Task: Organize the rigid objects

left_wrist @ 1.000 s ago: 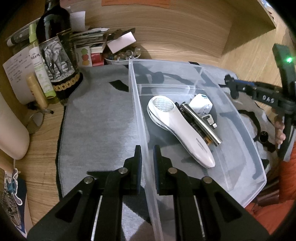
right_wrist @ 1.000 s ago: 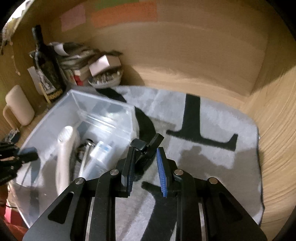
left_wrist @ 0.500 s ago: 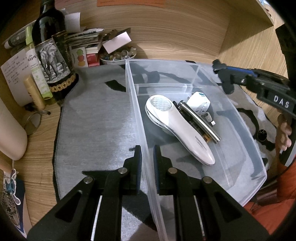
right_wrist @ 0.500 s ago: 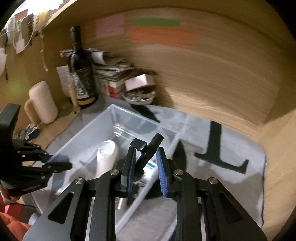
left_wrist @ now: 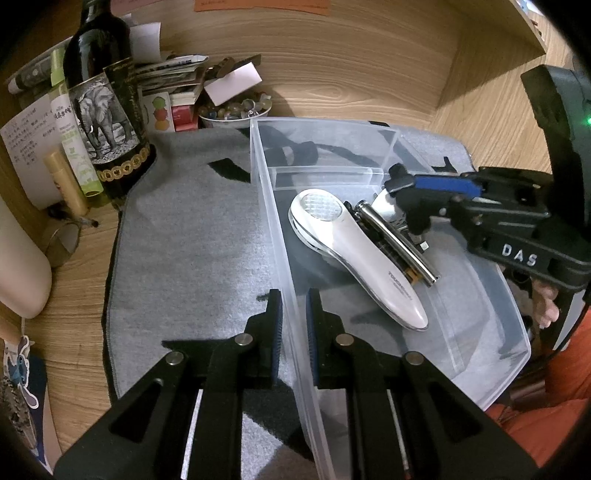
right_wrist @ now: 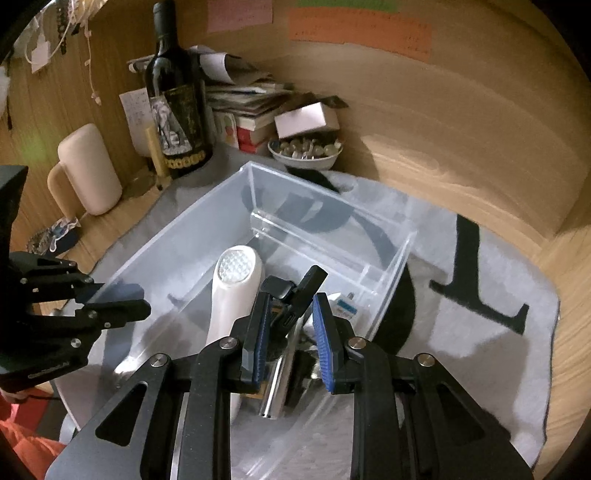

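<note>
1. Moved in over the clear bin (right_wrist: 177, 236) since a second ago: right gripper (right_wrist: 290, 314), fingers narrowly parted around a small black clip (right_wrist: 295, 295).
2. Left gripper (left_wrist: 293, 332) clamped on the bin's near wall.
3. Lying inside the bin: white handheld device (left_wrist: 354, 251), silver cylinder (left_wrist: 395, 240), touching side by side.
4. Resting on a grey mat (left_wrist: 192, 236) over the wooden surface (left_wrist: 369, 66).

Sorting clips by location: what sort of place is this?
Probably a home desk nook: wood-panelled walls with sticky notes, a wine bottle beside stacked books, and a clear plastic bin on a grey mat.
</note>
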Tool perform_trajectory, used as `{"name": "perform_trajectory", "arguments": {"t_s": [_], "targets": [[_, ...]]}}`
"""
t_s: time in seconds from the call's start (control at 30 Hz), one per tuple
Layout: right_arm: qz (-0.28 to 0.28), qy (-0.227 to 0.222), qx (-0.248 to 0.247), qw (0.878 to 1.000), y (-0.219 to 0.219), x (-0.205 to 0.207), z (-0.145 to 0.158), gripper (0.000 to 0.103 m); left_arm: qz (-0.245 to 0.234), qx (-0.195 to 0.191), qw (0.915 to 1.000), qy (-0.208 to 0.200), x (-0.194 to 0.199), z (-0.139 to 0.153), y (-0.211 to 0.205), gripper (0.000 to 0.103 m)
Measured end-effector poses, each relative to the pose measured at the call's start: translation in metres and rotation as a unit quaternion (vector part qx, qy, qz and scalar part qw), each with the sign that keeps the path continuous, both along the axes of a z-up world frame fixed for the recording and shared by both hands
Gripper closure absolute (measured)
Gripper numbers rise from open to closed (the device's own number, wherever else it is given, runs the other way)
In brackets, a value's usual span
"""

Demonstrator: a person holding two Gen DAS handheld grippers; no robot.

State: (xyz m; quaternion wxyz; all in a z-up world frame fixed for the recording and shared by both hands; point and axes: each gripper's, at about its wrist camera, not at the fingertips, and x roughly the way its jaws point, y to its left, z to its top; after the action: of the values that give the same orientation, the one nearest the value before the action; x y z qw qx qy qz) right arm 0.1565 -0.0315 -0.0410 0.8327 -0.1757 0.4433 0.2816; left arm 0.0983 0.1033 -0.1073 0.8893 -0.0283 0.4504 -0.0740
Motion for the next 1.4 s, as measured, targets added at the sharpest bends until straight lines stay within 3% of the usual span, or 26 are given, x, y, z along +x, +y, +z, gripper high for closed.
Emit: {"name": "perform_trajectory", "arguments": {"t_s": [0.43, 0.6, 0.7, 1.0, 1.23, 1.4], "targets": [[-0.014, 0.002, -0.001, 1.000, 0.002, -0.005, -0.010, 0.081, 0.005, 0.003, 1.0000, 0.006, 0.004, -0.002, -0.003, 0.092], [-0.027, -0.018, 0.012, 0.999, -0.010, -0.007, 0.002, 0.068, 0.007, 0.004, 0.9999, 0.007, 0.005, -0.002, -0.004, 0.092], [-0.042, -0.036, 0.016, 0.998, -0.021, -0.010, 0.013, 0.067, 0.008, 0.004, 0.9999, 0.006, 0.005, -0.002, -0.004, 0.092], [-0.147, -0.079, -0.010, 0.986, -0.089, -0.020, 0.032, 0.067, 0.002, 0.003, 1.0000, 0.005, 0.005, -0.003, -0.002, 0.092], [-0.256, -0.052, -0.050, 0.964, -0.162, -0.036, 0.012, 0.067, -0.001, 0.003, 1.0000, 0.004, 0.005, -0.002, -0.001, 0.091], [-0.295, -0.020, -0.060, 0.953, -0.189, -0.049, -0.002, 0.067, 0.002, 0.002, 1.0000, 0.004, 0.005, -0.002, -0.001, 0.092]]}}
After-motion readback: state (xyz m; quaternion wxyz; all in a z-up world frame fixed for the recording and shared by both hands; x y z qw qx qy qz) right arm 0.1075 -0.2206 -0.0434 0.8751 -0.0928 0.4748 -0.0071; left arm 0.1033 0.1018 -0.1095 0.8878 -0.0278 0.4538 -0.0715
